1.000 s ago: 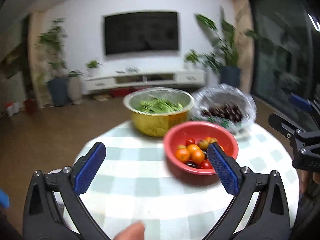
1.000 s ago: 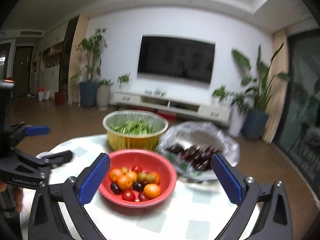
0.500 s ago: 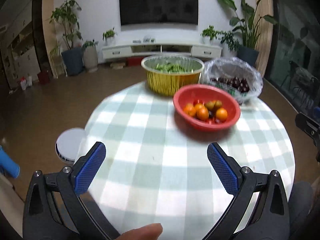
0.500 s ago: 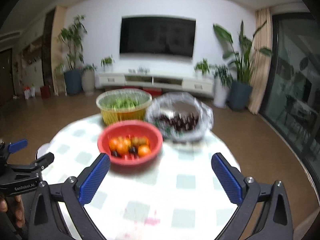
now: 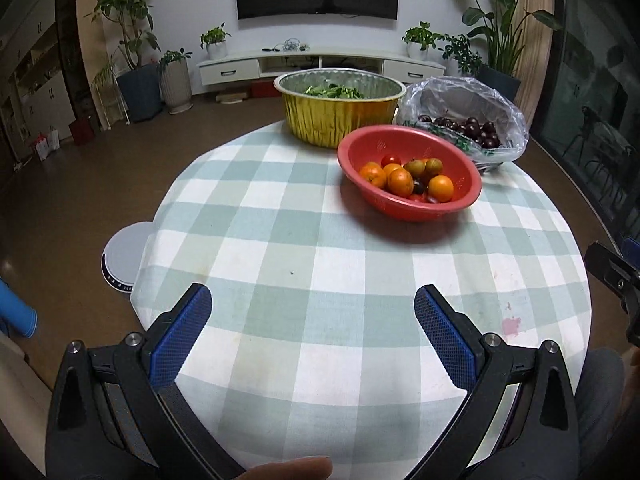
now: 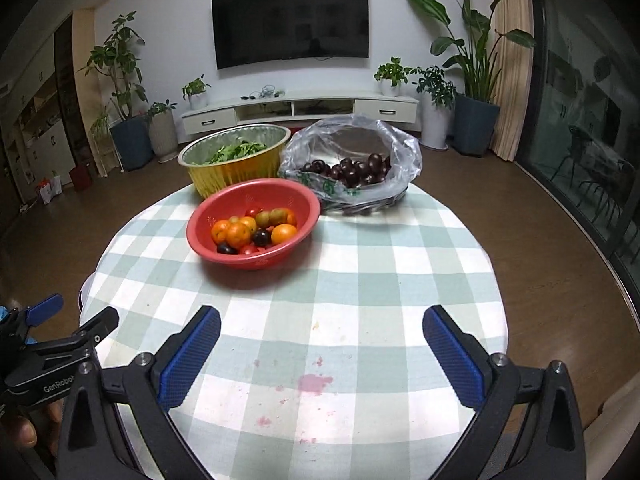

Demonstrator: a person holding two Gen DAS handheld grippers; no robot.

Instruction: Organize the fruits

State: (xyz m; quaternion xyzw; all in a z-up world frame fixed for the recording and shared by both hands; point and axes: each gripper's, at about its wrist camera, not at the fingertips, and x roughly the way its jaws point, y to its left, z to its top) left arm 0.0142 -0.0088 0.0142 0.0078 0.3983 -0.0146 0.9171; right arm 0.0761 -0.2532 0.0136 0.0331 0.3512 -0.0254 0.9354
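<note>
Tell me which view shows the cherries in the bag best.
The right wrist view: the bag opens toward the camera, so the cherries show as an unobstructed pile. In the left wrist view they sit farther off, partly behind the red bowl.

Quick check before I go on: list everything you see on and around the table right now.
red bowl: one, red, table centre-left, holds mixed small fruit
gold foil bowl: one, gold outside, silver inside, behind the red bowl, holds greens
plastic bag: one, clear, right of the foil bowl, holds dark cherries
tablecloth: one, green-white check, pink stains near front
television: one, black, on the wall
potted plants: several, green, along the wall
round white device: one, floor left of table
left hand-held gripper: blue pads, open, empty
right hand-held gripper: blue pads, open, empty
</note>
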